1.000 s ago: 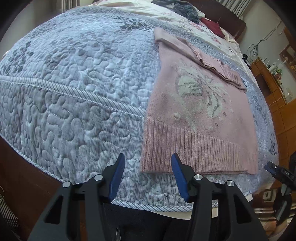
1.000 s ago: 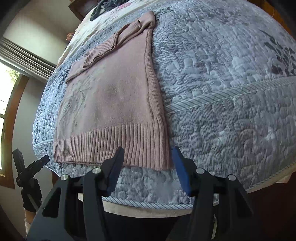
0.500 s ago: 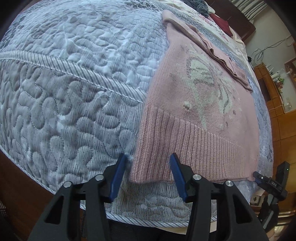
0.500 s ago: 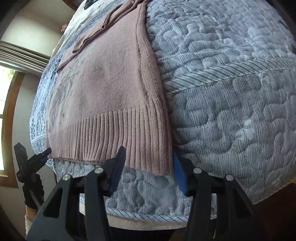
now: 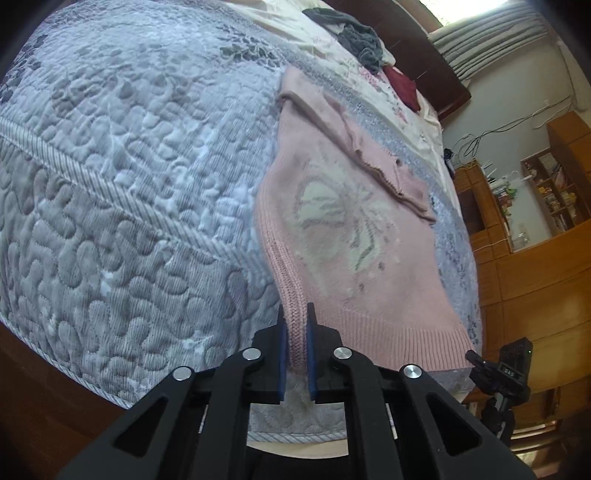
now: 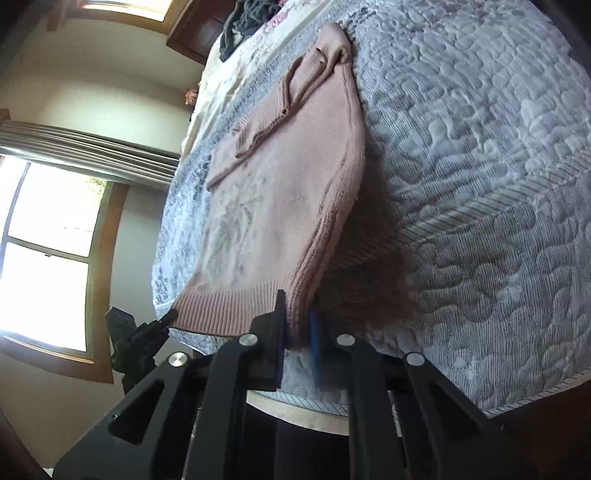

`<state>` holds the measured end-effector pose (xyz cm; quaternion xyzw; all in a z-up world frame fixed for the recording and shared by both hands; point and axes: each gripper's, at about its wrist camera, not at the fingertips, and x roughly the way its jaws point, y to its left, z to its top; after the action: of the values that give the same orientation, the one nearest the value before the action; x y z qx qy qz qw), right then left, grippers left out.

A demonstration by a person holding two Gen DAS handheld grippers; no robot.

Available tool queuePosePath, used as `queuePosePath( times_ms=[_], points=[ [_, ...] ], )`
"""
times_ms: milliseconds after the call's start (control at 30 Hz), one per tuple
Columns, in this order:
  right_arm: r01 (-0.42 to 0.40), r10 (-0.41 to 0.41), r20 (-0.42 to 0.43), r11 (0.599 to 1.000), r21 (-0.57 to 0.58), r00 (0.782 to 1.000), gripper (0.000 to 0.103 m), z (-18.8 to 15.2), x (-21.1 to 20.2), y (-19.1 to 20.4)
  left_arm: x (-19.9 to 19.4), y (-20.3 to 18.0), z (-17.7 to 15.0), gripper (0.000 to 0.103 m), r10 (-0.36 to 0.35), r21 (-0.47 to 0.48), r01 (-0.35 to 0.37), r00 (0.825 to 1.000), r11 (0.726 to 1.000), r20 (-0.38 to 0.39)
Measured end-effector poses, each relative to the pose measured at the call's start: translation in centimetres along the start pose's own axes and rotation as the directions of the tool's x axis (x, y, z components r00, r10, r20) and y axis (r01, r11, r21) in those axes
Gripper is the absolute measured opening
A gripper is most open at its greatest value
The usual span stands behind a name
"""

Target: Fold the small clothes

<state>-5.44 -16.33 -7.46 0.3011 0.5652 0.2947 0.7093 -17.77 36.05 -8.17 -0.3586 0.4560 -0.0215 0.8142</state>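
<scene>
The pink sweater [image 5: 354,236] is spread front-up on the quilted bedspread [image 5: 122,177], near the foot edge of the bed, with its pale butterfly motif [image 5: 332,210] showing and 1 sleeve [image 5: 362,155] already laid diagonally across the chest. The ribbed hem [image 5: 391,339] lies closest to the bed's edge, and its 2 bottom corners are raised clear of the quilt. The left gripper [image 5: 295,339] is seen with its blue pads pressed together on the hem's left corner, the knit bunched into a ridge between them. The right gripper [image 6: 297,328] is likewise clamped on the hem's right corner, and a shadow is cast on the quilt beneath the lifted edge. From this it is judged that the sleeve stage is done, at least for the 1 sleeve that can be made out, and that the bottom-to-top fold is only begun: the hem is gripped and lifted but not yet carried toward the collar [image 5: 295,92]. That fold, any further halving and the final smoothing are taken to remain. Farther up the bed, a dark grey garment [image 5: 354,33] and a dark red one [image 5: 402,85] lie unfolded on a pale sheet, so more pieces may be left.
</scene>
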Motion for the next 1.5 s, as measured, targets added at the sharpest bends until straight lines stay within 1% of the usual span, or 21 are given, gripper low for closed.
queuePosePath(
  times_ms=[100, 167, 267, 367, 467, 600, 733, 833, 900, 933, 1033, 1067, 1100, 1133, 1167, 1200, 1267, 1333, 1400, 1500],
  points=[
    [-0.031, 0.031, 0.03, 0.999, 0.01, 0.999, 0.01, 2.4, -1.2, 1.1, -0.3, -2.0, 2.3, 0.008, 0.025, 0.051, -0.028, 0.999, 0.998, 0.043],
    [-0.032, 0.031, 0.047, 0.999, 0.014, 0.998, 0.01, 4.2, -2.0, 1.3, -0.2, -3.1, 4.1, 0.008, 0.037, 0.073, -0.042, 0.997, 0.996, 0.069],
    [-0.021, 0.019, 0.06, 0.999, 0.029, 0.998, 0.01, 7.0, -2.1, 1.5, 0.5, -3.7, 6.9, 0.008, 0.049, 0.078, -0.056, 0.994, 0.995, 0.093],
    [-0.012, 0.01, 0.055, 0.999, 0.052, 0.998, 0.01, 9.6, -1.7, 0.8, 1.7, -3.7, 9.3, 0.008, 0.064, 0.071, -0.072, 0.993, 0.995, 0.103],
    [-0.011, 0.007, 0.047, 0.996, 0.091, 0.999, 0.01, 12.2, -0.3, 0.0, 3.6, -3.2, 11.5, 0.008, 0.097, 0.06, -0.103, 0.991, 0.993, 0.097],
    [-0.001, -0.003, 0.03, 0.99, 0.142, 1.0, 0.01, 14.9, 2.0, -1.5, 6.8, -2.2, 13.9, 0.008, 0.145, 0.041, -0.148, 0.987, 0.988, 0.066],
    [0.058, -0.056, -0.013, 0.985, 0.163, 0.998, 0.01, 17.8, 5.0, -2.8, 10.0, -1.1, 15.6, 0.008, 0.185, 0.025, -0.186, 0.982, 0.982, 0.033],
    [0.064, -0.06, -0.029, 0.979, 0.191, 0.998, 0.01, 19.4, 6.9, -3.9, 12.1, -0.2, 16.6, 0.009, 0.2, 0.009, -0.2, 0.98, 0.98, 0.007],
    [0.072, -0.065, -0.041, 0.976, 0.205, 0.997, 0.01, 20.2, 7.9, -4.7, 13.3, 0.5, 17.1, 0.01, 0.206, -0.004, -0.206, 0.978, 0.978, -0.015],
    [0.077, -0.068, -0.05, 0.975, 0.207, 0.996, 0.013, 20.4, 8.3, -5.0, 13.6, 0.7, 17.2, 0.013, 0.207, -0.014, -0.208, 0.978, 0.978, -0.023],
    [0.086, -0.076, -0.056, 0.978, 0.19, 0.996, 0.018, 20.8, 8.6, -5.2, 13.4, 1.6, 17.6, 0.014, 0.153, -0.074, -0.155, 0.988, 0.985, -0.031],
    [0.09, -0.082, -0.05, 0.98, 0.179, 0.995, 0.028, 20.8, 8.4, -5.0, 12.9, 1.9, 17.6, 0.015, 0.122, -0.094, -0.124, 0.992, 0.988, -0.025],
    [0.104, -0.1, -0.035, 0.981, 0.161, 0.994, 0.038, 21.0, 7.9, -4.8, 12.2, 2.1, 17.5, 0.018, 0.111, -0.104, -0.112, 0.994, 0.988, -0.013],
    [0.128, -0.126, -0.022, 0.982, 0.141, 0.992, 0.049, 21.0, 7.3, -4.6, 11.4, 2.2, 17.4, 0.031, 0.121, -0.107, -0.12, 0.993, 0.987, 0.009],
    [0.142, -0.141, -0.013, 0.982, 0.121, 0.99, 0.049, 20.7, 6.6, -4.4, 10.5, 2.1, 17.2, 0.04, 0.127, -0.101, -0.123, 0.991, 0.987, 0.037],
    [0.147, -0.147, -0.007, 0.984, 0.101, 0.989, 0.049, 20.5, 6.0, -4.1, 9.7, 2.1, 17.1, 0.04, 0.126, -0.09, -0.121, 0.99, 0.989, 0.055],
    [0.162, -0.162, 0.002, 0.985, 0.06, 0.987, 0.049, 19.9, 4.8, -3.4, 8.7, 1.8, 16.8, 0.042, 0.127, -0.06, -0.123, 0.99, 0.991, 0.063],
    [0.182, -0.182, 0.01, 0.983, 0.012, 0.983, 0.049, 19.4, 4.1, -2.5, 8.3, 1.1, 16.8, 0.043, 0.152, -0.004, -0.152, 0.986, 0.988, 0.07],
    [0.207, -0.207, 0.013, 0.978, -0.041, 0.978, 0.049, 19.2, 3.9, -1.5, 8.7, 0.0, 16.7, 0.048, 0.197, 0.071, -0.202, 0.978, 0.977, 0.065],
    [0.267, -0.268, 0.01, 0.955, -0.126, 0.963, 0.051, 19.3, 5.0, 0.0, 10.5, -1.7, 16.7, 0.053, 0.234, 0.17, -0.236, 0.972, 0.957, 0.033]
  ],
)
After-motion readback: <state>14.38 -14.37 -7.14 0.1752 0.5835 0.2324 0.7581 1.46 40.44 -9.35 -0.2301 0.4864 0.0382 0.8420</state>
